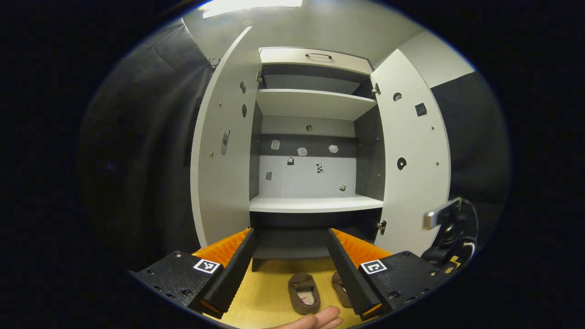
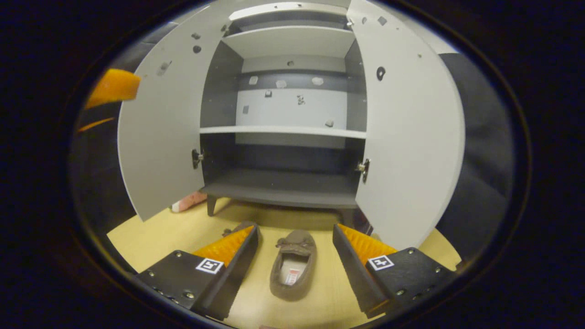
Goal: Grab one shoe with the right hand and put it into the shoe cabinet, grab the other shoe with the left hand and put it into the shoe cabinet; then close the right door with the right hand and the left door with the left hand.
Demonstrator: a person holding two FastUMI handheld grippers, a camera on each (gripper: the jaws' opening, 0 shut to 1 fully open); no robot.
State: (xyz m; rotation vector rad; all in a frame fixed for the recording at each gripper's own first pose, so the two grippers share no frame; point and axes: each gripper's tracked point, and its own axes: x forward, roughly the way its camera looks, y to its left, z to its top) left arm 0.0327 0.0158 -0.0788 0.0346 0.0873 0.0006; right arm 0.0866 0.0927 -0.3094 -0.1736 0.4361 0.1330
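Here | both claws, left (image 1: 290, 262) and right (image 2: 296, 260), apart | brown shoe (image 2: 292, 269) on floor between right fingers | cabinet (image 2: 283, 183) doors wide (shelves bare)

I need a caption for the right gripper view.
Open tongs hover over a brown shoe before the open shoe cabinet.

We're looking down at the pale wooden floor (image 2: 160, 237) in the right gripper view, and lying right on it is a brown slipper (image 2: 292, 262), toe toward the shoe cabinet (image 2: 279, 194), which stands on the same floor on short dark legs. A second brown shoe (image 2: 240, 227) peeks out just left of it, mostly hidden. From the left gripper view we get both on the floor (image 1: 269, 292): one slipper (image 1: 303, 292) in full, its partner (image 1: 340, 288) just beside it to the right, partly covered.
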